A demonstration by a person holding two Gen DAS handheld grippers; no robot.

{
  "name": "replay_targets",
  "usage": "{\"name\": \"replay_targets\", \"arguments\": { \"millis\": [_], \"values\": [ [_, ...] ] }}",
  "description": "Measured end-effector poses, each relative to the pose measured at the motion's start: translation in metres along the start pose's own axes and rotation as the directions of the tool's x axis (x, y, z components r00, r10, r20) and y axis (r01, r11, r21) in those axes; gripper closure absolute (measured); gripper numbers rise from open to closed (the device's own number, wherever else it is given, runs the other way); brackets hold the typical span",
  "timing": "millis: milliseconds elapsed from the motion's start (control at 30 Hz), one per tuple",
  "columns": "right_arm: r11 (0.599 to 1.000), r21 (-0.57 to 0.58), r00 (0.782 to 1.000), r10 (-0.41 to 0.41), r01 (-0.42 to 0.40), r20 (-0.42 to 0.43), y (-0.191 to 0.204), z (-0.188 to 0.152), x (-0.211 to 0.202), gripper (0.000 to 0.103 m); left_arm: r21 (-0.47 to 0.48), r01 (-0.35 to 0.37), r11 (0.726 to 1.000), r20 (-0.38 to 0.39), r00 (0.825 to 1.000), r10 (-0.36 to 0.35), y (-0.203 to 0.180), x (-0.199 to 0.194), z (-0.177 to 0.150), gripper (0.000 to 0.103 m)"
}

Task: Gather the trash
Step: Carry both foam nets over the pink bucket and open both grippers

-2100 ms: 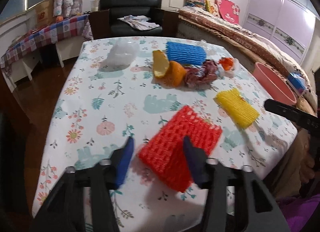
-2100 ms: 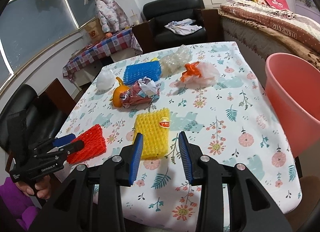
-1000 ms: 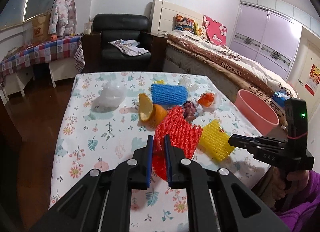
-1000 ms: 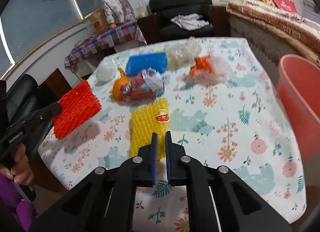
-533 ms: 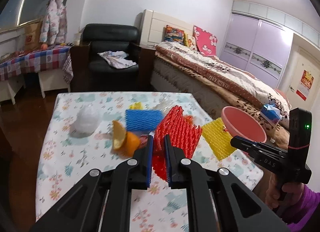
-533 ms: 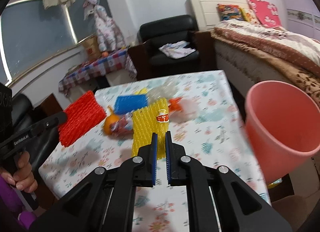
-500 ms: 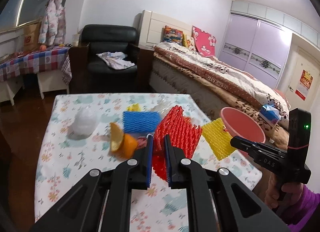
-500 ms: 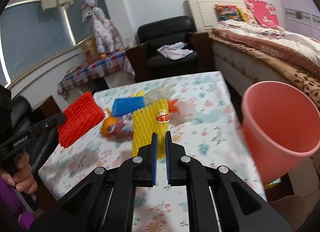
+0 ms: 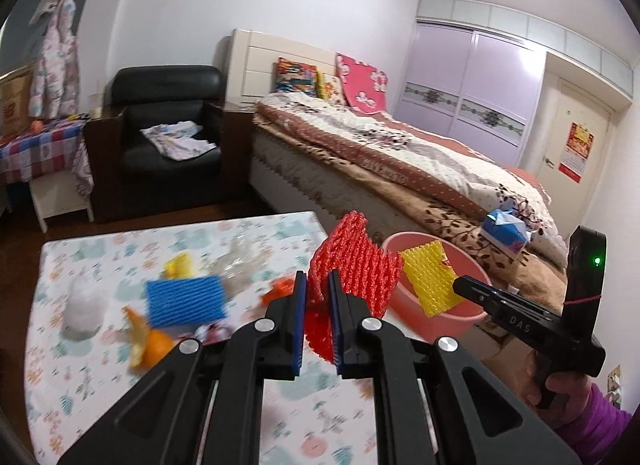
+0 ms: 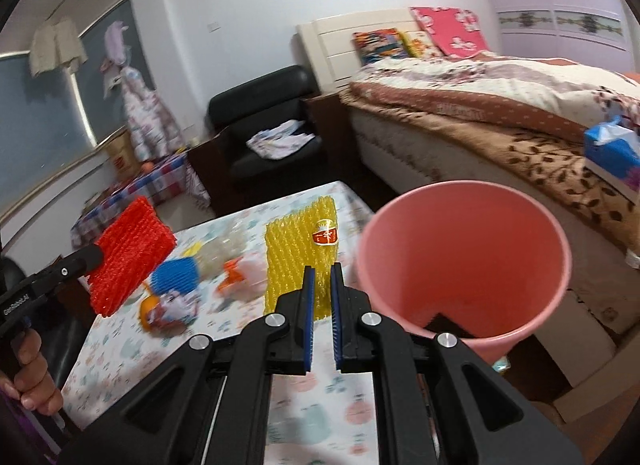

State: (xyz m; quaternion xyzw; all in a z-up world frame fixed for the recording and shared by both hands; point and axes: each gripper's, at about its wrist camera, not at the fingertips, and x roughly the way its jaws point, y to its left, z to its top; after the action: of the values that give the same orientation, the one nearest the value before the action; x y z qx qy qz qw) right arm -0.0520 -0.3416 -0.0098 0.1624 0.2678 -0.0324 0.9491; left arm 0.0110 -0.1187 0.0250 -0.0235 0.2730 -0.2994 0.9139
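— Foam nets, both of them. See the left gripper point(image 9: 317, 305)? Its blue pads are clamped on the near edge of the red foam net point(image 9: 352, 261), which stands up in the air above the table point(image 9: 100, 377).

— And the right gripper point(image 10: 320, 293) has the yellow foam net point(image 10: 298, 253) pinched the same way, by its near edge, just left of the pink bin point(image 10: 464, 261). Not over the opening yet, I'd say.

— They look weightless. Soft too, I'd guess; the mesh squashes between the pads and the free part flops about a bit.

— So an edge is the right place to take hold. Nothing to break, and that ribbed surface shouldn't slip. The bother, I reckon, is that it may cling to the pads on letting go.

— Plenty waiting on the table, though: a blue foam net point(image 9: 184, 301), orange peel point(image 9: 150, 349), a white plastic wad point(image 9: 84, 305) on the far left and some clear crinkled wrap point(image 9: 240, 261).

— That bin stands off the table's right edge, beside the bed point(image 10: 500, 105).
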Motion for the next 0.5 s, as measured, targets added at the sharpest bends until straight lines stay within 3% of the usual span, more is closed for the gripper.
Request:
{"name": "replay_targets", "arguments": {
  "millis": [300,500],
  "values": [
    [0.992,0.068,0.994,-0.107,0.104,0.03,-0.051,0.005,-0.006,0.095,0.048,0.069,0.997,-0.025,0.997,-0.067,-0.053,0.057,0.021,0.093],
    [0.981,0.102,0.986,-0.166,0.162,0.023,-0.079,0.005,-0.003,0.095,0.068,0.08,0.994,-0.061,0.995,-0.076,-0.079,0.095,0.021,0.093]
  ]
}}
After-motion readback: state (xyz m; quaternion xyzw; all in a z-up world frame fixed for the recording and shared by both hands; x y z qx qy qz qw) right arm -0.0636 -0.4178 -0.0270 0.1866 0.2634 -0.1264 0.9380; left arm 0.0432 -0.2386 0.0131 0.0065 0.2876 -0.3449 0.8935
